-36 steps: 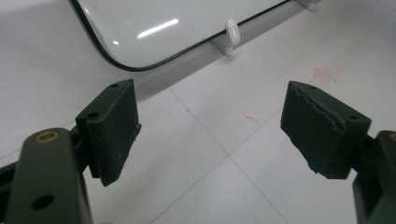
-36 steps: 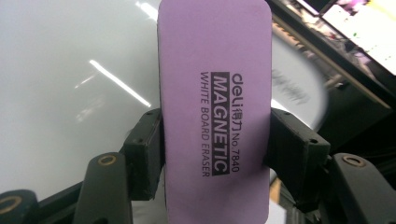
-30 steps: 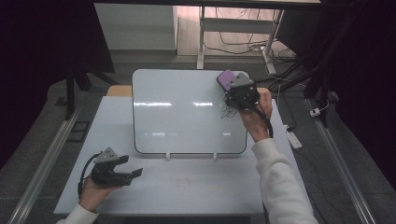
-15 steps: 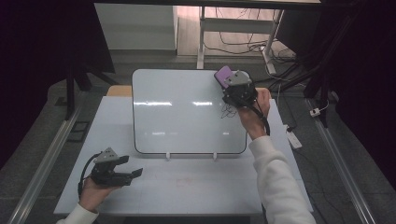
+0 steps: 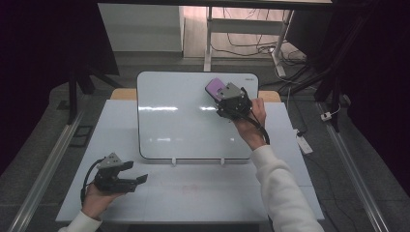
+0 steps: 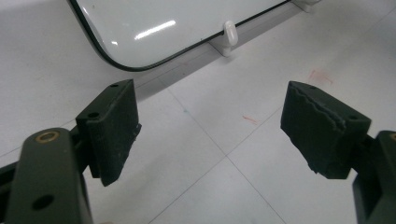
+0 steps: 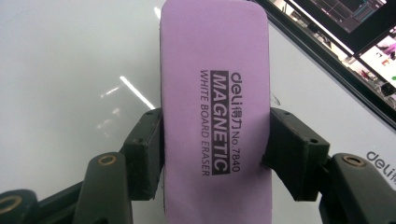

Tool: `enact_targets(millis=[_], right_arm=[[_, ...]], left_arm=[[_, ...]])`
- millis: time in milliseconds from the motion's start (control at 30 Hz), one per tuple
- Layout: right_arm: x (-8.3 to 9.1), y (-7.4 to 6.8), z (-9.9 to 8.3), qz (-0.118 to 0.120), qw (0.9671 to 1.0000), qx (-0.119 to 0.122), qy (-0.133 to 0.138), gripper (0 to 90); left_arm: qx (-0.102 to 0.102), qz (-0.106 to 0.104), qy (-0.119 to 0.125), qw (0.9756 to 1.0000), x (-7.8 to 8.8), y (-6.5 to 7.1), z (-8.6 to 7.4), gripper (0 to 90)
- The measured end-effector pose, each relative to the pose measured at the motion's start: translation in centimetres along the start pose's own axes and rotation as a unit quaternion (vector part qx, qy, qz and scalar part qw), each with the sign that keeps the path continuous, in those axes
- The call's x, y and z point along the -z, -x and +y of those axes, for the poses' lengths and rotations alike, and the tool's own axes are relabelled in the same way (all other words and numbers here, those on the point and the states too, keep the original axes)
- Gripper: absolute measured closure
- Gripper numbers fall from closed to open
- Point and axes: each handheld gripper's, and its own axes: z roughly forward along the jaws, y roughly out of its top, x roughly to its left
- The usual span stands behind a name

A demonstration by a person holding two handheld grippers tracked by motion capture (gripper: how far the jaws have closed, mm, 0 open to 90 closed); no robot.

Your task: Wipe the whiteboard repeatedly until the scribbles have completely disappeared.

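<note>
Purple rectangular magnetic whiteboard eraser (image 7: 215, 100) is lying lengthwise between the right gripper (image 5: 231, 101)'s clamping jaws, over the glossy whiteboard (image 5: 183, 121)'s far right corner. Left gripper (image 5: 126, 178), jaws gaping empty, is sitting well apart.

A: What can you read on the purple eraser (image 7: 215, 107) your right hand carries?

B: On its top face: "deli" with Chinese characters beside it, "No.7840", then "MAGNETIC" in a black bar, and "WHITE BOARD ERASER" under that.

A: Anything else?

B: "deli" again, printed on the whiteboard (image 7: 70, 70) near its dark edge, lower right of your right gripper view.
</note>
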Motion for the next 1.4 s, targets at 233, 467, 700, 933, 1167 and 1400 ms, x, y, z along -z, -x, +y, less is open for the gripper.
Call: enact_targets(millis=[233, 467, 700, 933, 1167, 1400], right_arm=[[0.6, 3.7, -1.1, -0.052, 0.9965, -0.065, -0.012, 39.6], [0.7, -0.5, -2.1, -0.022, 0.9995, 0.000, -0.023, 39.7], [1.4, -2.9, -3.3, 0.008, 0.9992, 0.028, -0.029, 39.7], [1.7, 1.3, -3.8, -0.044, 0.9978, -0.043, -0.026, 39.6], [1.7, -4.0, -4.7, -0.019, 0.9992, 0.016, -0.032, 39.7], [2.2, -4.2, -5.7, -0.040, 0.9983, 0.019, -0.037, 39.7]], left_arm=[[0.001, 0.000, 0.000, 1.0000, 0.1, -0.1, 0.0, 20.2], [-0.001, 0.002, -0.001, 1.0000, -0.1, 0.0, 0.0, 20.2], [0.001, 0.001, -0.001, 1.0000, -0.1, 0.0, 0.0, 20.2], [0.003, 0.000, 0.000, 1.0000, -0.1, -0.1, 0.0, 20.2], [0.003, 0.000, -0.001, 1.0000, -0.1, -0.1, 0.0, 20.2], [0.002, 0.000, 0.001, 1.0000, 0.0, 0.0, 0.0, 20.2]])
